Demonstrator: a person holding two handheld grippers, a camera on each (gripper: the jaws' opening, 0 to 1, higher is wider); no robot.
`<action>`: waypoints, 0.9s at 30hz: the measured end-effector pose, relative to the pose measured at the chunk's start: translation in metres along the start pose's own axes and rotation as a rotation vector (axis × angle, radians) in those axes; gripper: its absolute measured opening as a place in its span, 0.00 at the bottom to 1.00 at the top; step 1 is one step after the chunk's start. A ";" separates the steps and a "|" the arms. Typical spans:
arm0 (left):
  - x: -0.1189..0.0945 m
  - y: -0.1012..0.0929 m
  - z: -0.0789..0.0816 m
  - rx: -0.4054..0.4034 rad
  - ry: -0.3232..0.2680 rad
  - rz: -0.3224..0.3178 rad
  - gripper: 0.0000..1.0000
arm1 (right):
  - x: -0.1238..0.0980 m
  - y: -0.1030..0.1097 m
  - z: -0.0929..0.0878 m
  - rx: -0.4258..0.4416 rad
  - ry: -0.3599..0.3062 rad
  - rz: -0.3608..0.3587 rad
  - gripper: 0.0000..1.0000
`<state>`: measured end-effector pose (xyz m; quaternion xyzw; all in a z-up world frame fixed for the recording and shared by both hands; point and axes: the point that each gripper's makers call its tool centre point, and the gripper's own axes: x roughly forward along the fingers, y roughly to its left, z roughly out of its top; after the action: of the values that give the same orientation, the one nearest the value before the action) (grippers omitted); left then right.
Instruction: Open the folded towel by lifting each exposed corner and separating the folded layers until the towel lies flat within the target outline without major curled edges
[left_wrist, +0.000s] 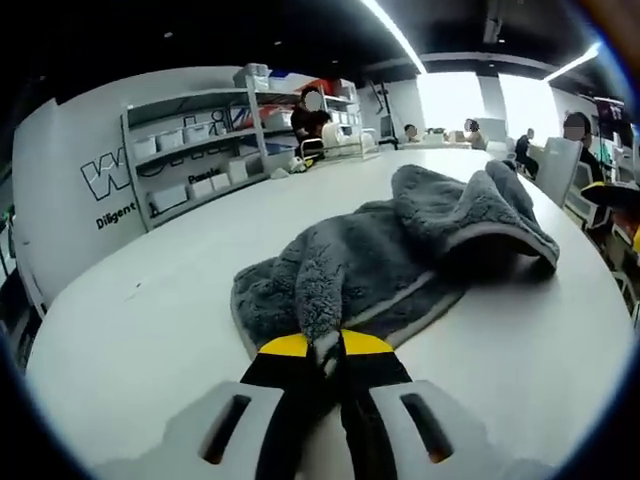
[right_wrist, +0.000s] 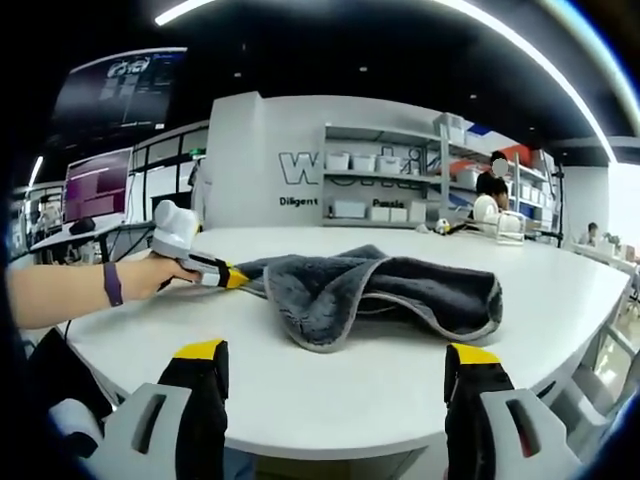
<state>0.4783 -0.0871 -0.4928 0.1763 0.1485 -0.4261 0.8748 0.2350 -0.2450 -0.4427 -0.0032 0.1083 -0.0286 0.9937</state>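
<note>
Left claw (left_wrist: 327, 345) pinching the grey towel (left_wrist: 400, 250) edge, right claw (right_wrist: 335, 365) spread clear of it; I risk dragging the whole bunch across the counter (left_wrist: 150, 320) instead of parting layers.

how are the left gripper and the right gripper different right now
The left gripper has its jaws shut on the edge of the grey towel; the right gripper has its jaws wide apart, holding nothing. The left gripper touches the towel on the white table; the right gripper hangs back from the table's near edge, short of the towel. Both have black jaws with yellow tips.
</note>
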 end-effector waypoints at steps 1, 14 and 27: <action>-0.002 0.003 -0.001 -0.005 0.001 0.012 0.08 | 0.000 0.001 0.000 0.001 -0.001 0.002 0.91; -0.045 0.047 -0.029 -0.065 0.023 0.143 0.08 | 0.007 0.032 0.009 -0.016 -0.012 0.075 0.91; -0.098 0.096 -0.060 -0.162 0.010 0.256 0.08 | 0.019 0.065 0.011 -0.031 -0.006 0.163 0.91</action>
<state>0.4905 0.0621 -0.4891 0.1247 0.1629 -0.2967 0.9327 0.2592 -0.1814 -0.4371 -0.0098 0.1058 0.0541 0.9929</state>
